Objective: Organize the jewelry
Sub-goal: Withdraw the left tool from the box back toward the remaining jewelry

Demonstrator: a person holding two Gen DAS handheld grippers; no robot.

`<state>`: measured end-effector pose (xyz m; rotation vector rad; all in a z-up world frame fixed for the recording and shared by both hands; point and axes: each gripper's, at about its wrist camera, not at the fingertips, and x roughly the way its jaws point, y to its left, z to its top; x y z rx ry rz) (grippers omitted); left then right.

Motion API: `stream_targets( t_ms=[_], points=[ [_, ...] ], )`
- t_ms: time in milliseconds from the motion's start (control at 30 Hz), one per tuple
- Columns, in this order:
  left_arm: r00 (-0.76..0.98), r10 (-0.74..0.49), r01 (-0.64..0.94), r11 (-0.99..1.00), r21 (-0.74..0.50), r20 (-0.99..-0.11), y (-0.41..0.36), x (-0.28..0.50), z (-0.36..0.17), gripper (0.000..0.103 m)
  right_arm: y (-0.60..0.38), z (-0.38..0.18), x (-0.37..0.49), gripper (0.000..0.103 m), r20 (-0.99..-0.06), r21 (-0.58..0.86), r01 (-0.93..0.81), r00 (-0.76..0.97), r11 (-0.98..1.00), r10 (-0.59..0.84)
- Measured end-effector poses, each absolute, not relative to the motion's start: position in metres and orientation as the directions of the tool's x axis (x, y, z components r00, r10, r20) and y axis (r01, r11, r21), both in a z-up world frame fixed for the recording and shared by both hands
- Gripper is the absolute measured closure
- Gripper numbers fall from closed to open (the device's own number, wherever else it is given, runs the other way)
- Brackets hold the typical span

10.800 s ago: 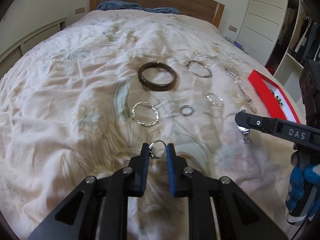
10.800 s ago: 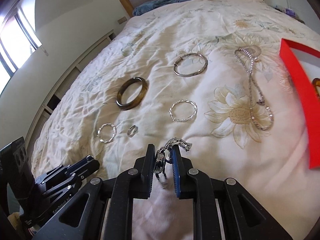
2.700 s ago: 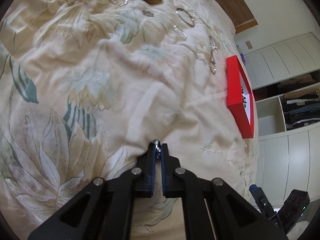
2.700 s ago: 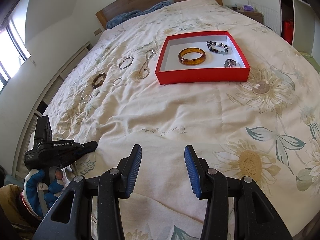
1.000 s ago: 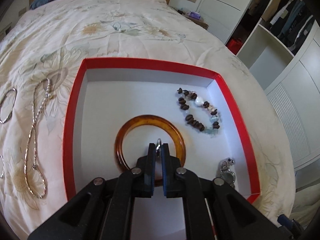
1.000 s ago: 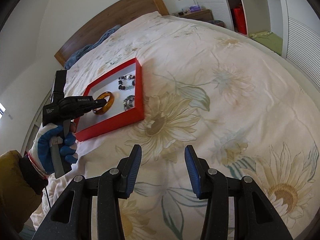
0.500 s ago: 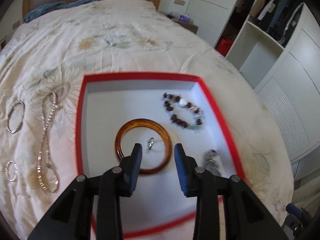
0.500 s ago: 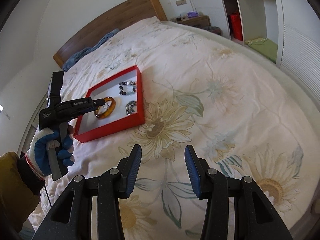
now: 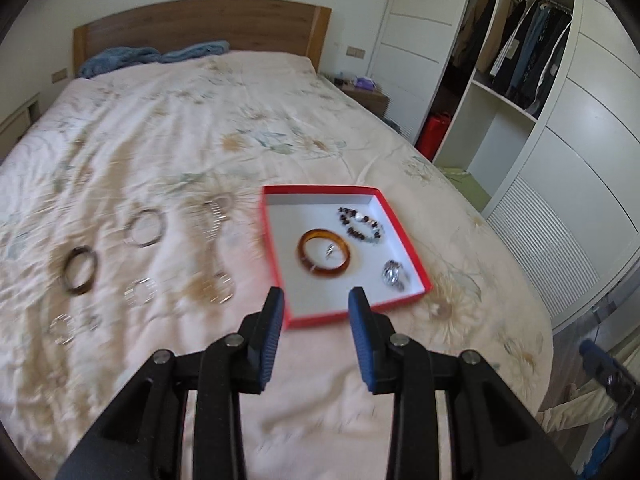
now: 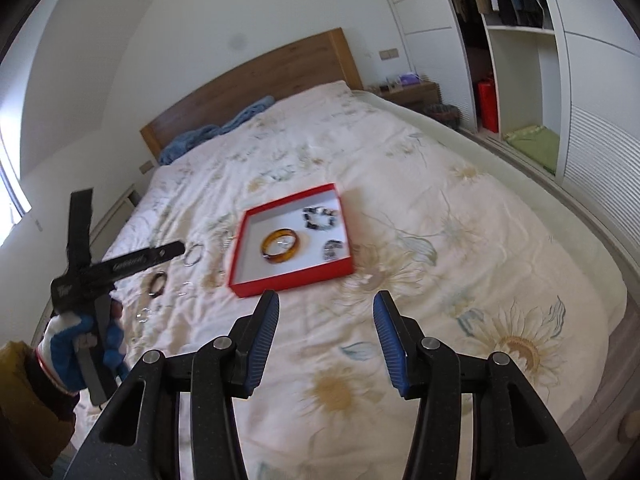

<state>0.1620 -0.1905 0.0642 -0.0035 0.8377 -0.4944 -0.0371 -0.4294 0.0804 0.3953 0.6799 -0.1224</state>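
Four pieces lie in the red box, six wait on the bed at its nine o'clock; left tongs and right tongs gape empty.

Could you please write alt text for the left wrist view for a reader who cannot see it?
The open, empty left gripper hovers over a floral bedspread, facing a red tray that holds an amber bangle with a small ring inside it, a beaded bracelet and a silver piece. More bangles and a chain lie left of it, blurred.
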Motion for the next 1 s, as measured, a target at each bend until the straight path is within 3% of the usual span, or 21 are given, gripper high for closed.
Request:
stream_targets(
  t_ms=[633, 1000],
  points=[
    [0.714, -0.223, 0.180, 0.975, -0.134, -0.664, 0.039, -0.004, 0.091, 0.071, -0.294, 0.127, -0.095, 0.051, -0.582, 0.282, 0.019, 0.798, 0.959, 0.156],
    [0.780, -0.160, 0.089, 0.985, -0.146, -0.605, 0.089, -0.053, 0.102, 0.069, -0.255, 0.150, -0.122, 0.051, -0.531, 0.244, -0.063, 0.826, 0.968, 0.188]
  ],
)
